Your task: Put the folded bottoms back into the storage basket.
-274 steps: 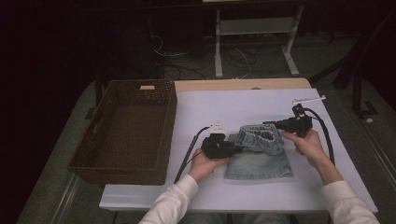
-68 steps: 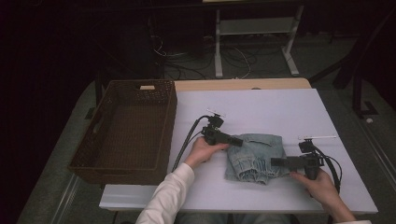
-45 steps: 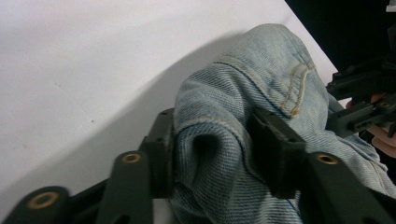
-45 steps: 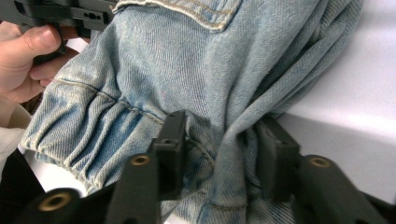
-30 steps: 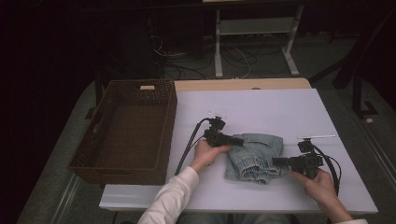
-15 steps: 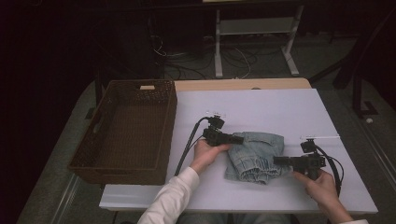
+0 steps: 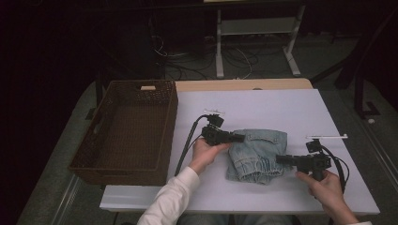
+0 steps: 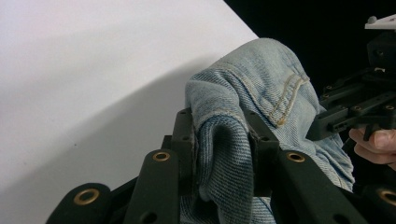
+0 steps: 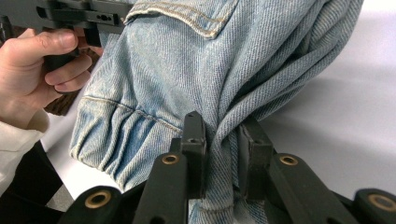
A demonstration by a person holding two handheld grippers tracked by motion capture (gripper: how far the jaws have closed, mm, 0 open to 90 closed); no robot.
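We have the folded denim shorts [image 7: 256, 154] lying near the middle of the white bench [image 7: 281, 105], and both tools are clamped on them. The left gripper [image 7: 237, 137] has its fingers [image 8: 184, 140] pinched on a fold at the shorts' left upper corner, and the right gripper [image 7: 280, 159] has its fingers [image 9: 195, 135] closed on a bunched edge at the right lower side. We judge this to be the lift step: the folding looks done, and the bundle is held at two opposite points. The next move, as we see it, calls for raising both hands together so the folds do not slip, then carrying the bundle left toward the brown wicker basket [image 7: 171, 110], which stands open at the bench's left edge. The room beyond is dark, with cables on the floor and a white frame behind the bench.
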